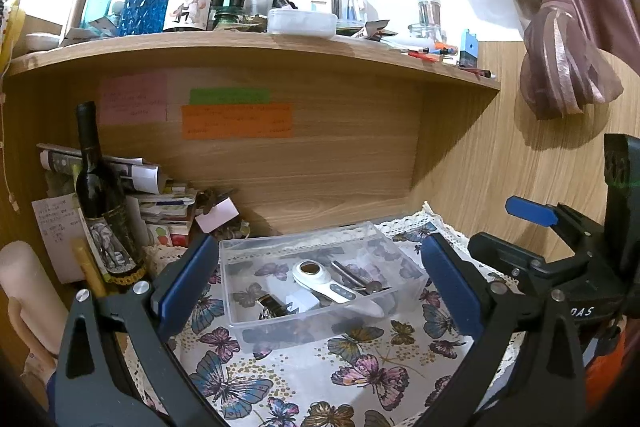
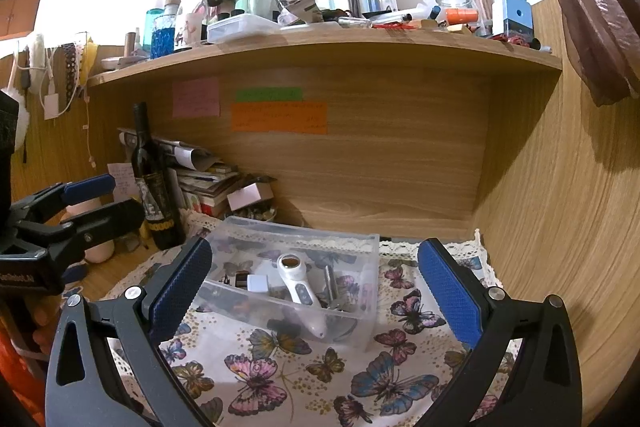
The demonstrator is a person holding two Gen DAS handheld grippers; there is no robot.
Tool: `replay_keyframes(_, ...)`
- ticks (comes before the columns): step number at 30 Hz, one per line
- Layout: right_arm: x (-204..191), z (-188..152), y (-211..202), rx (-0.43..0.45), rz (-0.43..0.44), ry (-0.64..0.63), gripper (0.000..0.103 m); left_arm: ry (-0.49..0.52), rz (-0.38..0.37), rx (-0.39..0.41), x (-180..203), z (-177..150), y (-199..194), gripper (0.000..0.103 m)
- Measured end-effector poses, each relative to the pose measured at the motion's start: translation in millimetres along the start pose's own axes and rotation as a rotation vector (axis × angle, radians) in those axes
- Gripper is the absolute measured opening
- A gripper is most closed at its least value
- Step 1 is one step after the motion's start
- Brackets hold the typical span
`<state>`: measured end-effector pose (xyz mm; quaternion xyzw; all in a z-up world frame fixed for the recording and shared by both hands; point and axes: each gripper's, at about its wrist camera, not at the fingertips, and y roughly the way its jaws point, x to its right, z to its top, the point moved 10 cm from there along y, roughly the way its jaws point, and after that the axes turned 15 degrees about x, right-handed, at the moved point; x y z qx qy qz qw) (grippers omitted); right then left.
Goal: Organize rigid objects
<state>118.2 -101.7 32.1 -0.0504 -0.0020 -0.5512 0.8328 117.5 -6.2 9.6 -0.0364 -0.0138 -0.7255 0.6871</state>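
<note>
A clear plastic box stands on the butterfly cloth under the wooden shelf. In it lie a white handheld device, a small white block, a dark small item and metal pieces with keys. My left gripper is open and empty, its pads either side of the box in view. My right gripper is open and empty, in front of the box. Each gripper shows at the other view's edge.
A dark wine bottle stands left of the box, with stacked papers behind it. A pale cylinder stands at far left. The upper shelf is crowded with bottles and jars. Wooden walls close the back and right.
</note>
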Motion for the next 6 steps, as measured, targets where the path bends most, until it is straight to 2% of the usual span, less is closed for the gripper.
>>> replay_keyframes(6, 0.1, -0.8, 0.7, -0.001, -0.003, 0.000, 0.103, -0.005, -0.001, -0.009, -0.7, -1.2, 1.7, 0.103)
